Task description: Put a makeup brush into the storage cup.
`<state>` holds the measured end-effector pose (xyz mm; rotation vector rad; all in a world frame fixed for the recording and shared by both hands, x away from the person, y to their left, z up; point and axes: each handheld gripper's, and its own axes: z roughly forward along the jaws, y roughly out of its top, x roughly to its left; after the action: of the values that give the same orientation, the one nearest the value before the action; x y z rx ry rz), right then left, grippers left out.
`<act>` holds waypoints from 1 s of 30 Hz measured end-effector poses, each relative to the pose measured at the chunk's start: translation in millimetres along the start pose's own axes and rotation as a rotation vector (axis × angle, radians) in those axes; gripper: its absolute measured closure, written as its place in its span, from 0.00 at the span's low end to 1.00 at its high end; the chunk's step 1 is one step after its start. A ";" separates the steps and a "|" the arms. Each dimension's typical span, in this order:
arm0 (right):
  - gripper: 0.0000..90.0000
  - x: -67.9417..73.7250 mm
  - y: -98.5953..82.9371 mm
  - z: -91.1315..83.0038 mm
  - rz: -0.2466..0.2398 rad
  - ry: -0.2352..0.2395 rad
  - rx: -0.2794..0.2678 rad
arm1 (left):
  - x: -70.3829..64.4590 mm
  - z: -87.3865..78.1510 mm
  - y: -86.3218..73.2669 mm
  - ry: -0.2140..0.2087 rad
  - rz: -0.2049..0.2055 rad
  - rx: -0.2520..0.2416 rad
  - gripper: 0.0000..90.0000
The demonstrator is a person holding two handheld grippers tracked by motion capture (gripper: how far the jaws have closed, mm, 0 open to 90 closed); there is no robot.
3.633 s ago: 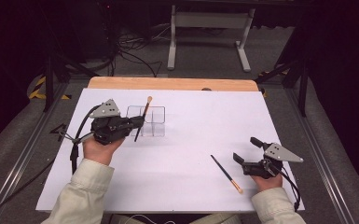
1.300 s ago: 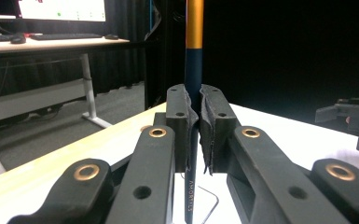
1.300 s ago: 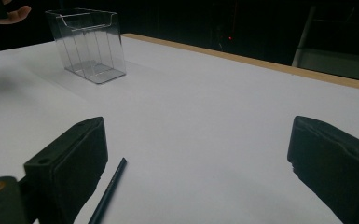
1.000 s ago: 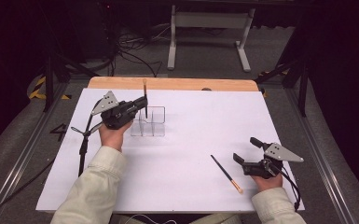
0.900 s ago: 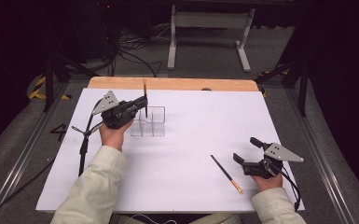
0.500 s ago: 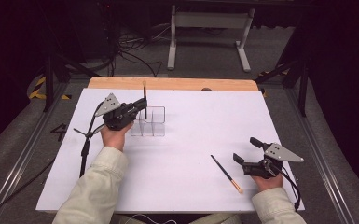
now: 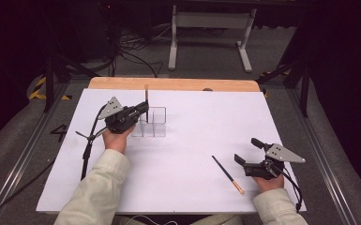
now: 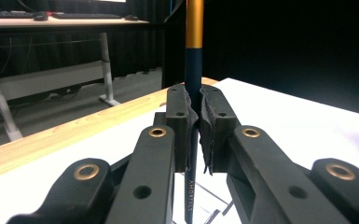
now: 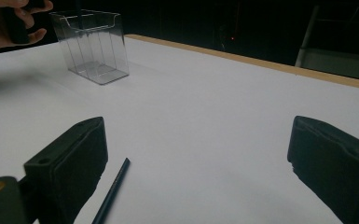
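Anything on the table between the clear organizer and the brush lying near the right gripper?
No: bare white table separates the clear organizer from the lying brush, seen in the high view.

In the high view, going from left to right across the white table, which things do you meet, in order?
Left gripper holding an upright brush → clear plastic holder → brush lying flat → right gripper.

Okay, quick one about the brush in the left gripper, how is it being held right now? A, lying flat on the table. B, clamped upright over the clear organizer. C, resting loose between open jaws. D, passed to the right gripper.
B: the left gripper is shut on the brush, which stands upright above the clear organizer; the right gripper is open and empty.
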<state>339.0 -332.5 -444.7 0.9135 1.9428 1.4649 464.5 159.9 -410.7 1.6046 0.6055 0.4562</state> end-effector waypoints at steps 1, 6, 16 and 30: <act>0.06 0.0 0.0 0.0 0.001 0.000 0.000 | -0.1 0.1 -0.3 0.002 -0.001 0.002 0.92; 0.06 0.2 0.0 0.0 0.000 0.002 0.000 | 0.4 -0.8 -2.3 0.012 -0.004 0.008 0.92; 0.06 0.2 0.1 -0.2 -0.001 0.002 -0.002 | -1.3 -4.1 0.4 0.015 -0.039 0.006 0.62; 0.07 0.8 6.7 -7.1 -0.008 -0.004 -0.022 | -12.8 -47.5 10.4 -0.080 -0.080 0.030 0.23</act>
<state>334.5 -334.9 -436.3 0.8964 1.9216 1.4763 426.6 188.4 -393.9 1.6128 0.6160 0.3239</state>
